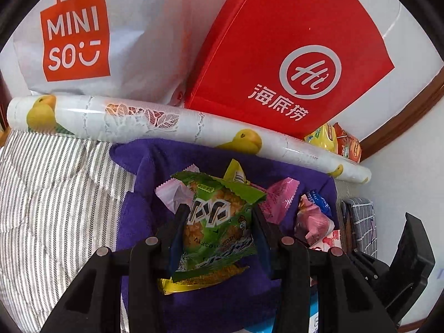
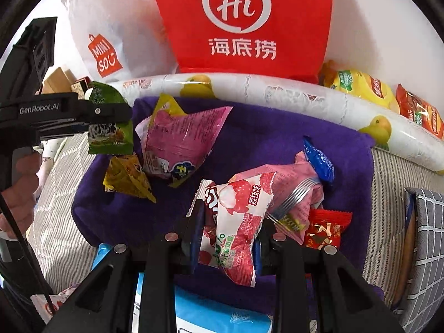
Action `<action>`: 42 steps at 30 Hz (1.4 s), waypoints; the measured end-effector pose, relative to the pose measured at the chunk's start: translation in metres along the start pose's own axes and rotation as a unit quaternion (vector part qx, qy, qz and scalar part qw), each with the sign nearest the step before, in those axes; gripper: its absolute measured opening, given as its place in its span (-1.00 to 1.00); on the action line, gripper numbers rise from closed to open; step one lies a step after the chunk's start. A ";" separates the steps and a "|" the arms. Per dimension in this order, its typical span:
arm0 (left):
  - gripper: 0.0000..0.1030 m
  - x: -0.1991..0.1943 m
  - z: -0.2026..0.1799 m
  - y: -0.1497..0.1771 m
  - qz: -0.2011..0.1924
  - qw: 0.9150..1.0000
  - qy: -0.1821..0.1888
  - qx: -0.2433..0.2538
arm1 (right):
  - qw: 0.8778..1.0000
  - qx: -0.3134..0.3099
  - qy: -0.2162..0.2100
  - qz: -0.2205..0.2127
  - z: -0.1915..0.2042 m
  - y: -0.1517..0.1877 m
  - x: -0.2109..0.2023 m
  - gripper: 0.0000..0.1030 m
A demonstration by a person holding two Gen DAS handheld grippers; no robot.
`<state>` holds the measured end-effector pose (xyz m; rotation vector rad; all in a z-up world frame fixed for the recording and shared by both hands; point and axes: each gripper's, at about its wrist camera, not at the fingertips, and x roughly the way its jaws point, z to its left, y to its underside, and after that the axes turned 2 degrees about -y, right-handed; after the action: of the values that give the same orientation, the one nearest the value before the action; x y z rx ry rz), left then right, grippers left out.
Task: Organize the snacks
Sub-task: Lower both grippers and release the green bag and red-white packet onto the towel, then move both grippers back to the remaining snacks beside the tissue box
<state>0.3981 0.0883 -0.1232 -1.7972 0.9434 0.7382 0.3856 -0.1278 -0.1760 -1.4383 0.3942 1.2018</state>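
Observation:
My left gripper (image 1: 219,216) is shut on a green snack packet (image 1: 219,222), held above a purple cloth (image 1: 155,216). The right wrist view shows that same gripper (image 2: 111,123) from the side, at the left, with the green packet (image 2: 109,136) in its jaws. My right gripper (image 2: 230,222) is shut on a pink lychee packet (image 2: 238,216) above the purple cloth (image 2: 263,138). Loose on the cloth lie a large pink packet (image 2: 180,138), a yellow packet (image 2: 126,177), a blue packet (image 2: 319,161) and a red candy (image 2: 324,229).
A rolled sheet with yellow fruit prints (image 1: 180,127) lies behind the cloth. Behind it stand a red paper bag (image 1: 291,55) and a white MINISO bag (image 1: 83,36). Yellow and red snack bags (image 2: 388,97) sit at the right. Striped bedding (image 1: 55,194) surrounds the cloth. A hand (image 2: 22,183) holds the left gripper.

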 end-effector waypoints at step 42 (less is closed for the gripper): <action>0.23 -0.041 -0.031 0.005 -0.012 0.998 0.018 0.057 | 0.993 0.042 0.036 -0.100 0.028 0.056 -0.099 0.07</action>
<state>0.3744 0.0694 -0.0807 -1.7254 0.9665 0.6260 0.2871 -0.1565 -0.1196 -1.4158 0.3378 0.9640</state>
